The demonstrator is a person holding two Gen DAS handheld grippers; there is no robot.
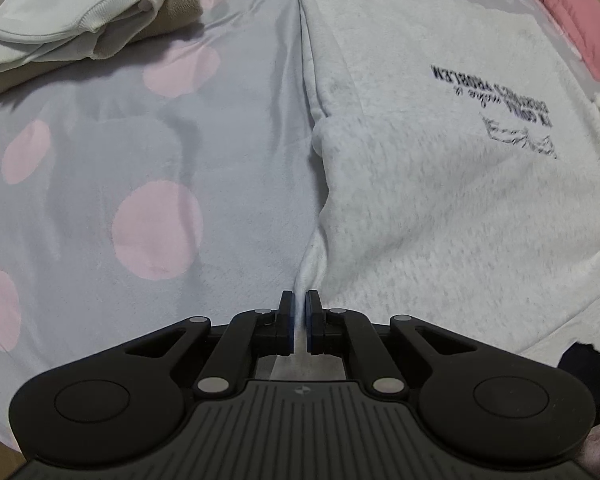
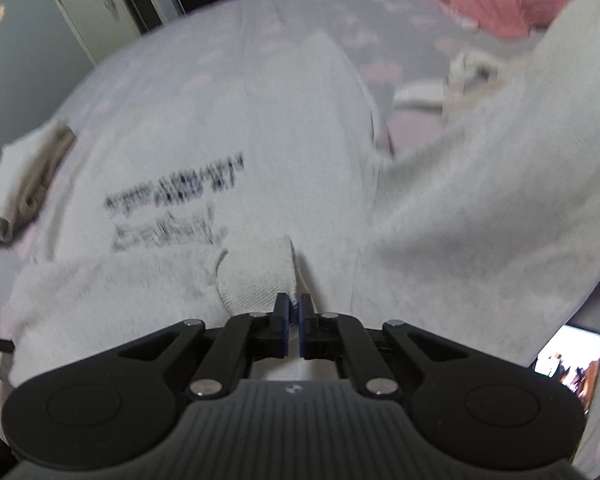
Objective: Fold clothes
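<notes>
A white fleecy sweatshirt (image 1: 440,160) with black printed lettering lies on a grey bedsheet with pink dots (image 1: 120,160). My left gripper (image 1: 299,300) is shut on the sweatshirt's left edge, which runs up between the pads. In the right wrist view the same sweatshirt (image 2: 240,140) fills the middle, blurred. My right gripper (image 2: 295,304) is shut on a ribbed white cuff or hem (image 2: 260,276) of it. A sleeve or fold (image 2: 480,200) of the sweatshirt hangs raised at the right.
Folded pale green and beige clothes (image 1: 72,20) are stacked at the far left of the bed. A pink pillow or blanket (image 1: 572,12) lies at the far right. A lit phone screen (image 2: 568,364) shows at the lower right. Cupboard doors (image 2: 100,8) stand beyond the bed.
</notes>
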